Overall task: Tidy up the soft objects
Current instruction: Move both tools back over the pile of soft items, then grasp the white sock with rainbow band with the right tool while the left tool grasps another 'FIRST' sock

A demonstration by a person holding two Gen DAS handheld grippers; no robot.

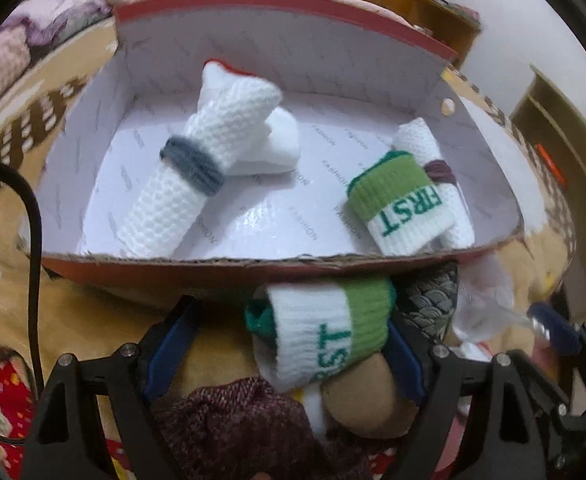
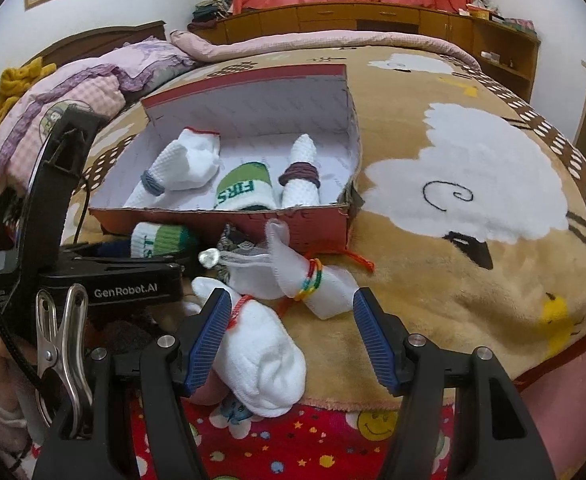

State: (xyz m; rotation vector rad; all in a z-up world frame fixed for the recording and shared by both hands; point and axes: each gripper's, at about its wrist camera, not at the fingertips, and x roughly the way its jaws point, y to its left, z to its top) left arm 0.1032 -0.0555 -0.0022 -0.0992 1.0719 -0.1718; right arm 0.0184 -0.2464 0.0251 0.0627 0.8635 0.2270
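Left wrist view: your left hand-held gripper stands wide around the green-and-white sock roll, which lies on the bed just in front of the shoebox; neither pad looks pressed on it yet.
Right hand-held gripper: half open and holding nothing, hovering over a loose white sock, in front of the shoebox.
Banded white sock: nearer the shoebox's front wall.
Step in hand: probably gripping the green-and-white roll to lift it over the front wall.
How to do it well: centre the roll between the pads, close across its middle so it stays rolled, and clear the torn cardboard edge.
Inside the shoebox: its twin roll sits right of centre; place yours beside it, away from the grey-banded white roll.
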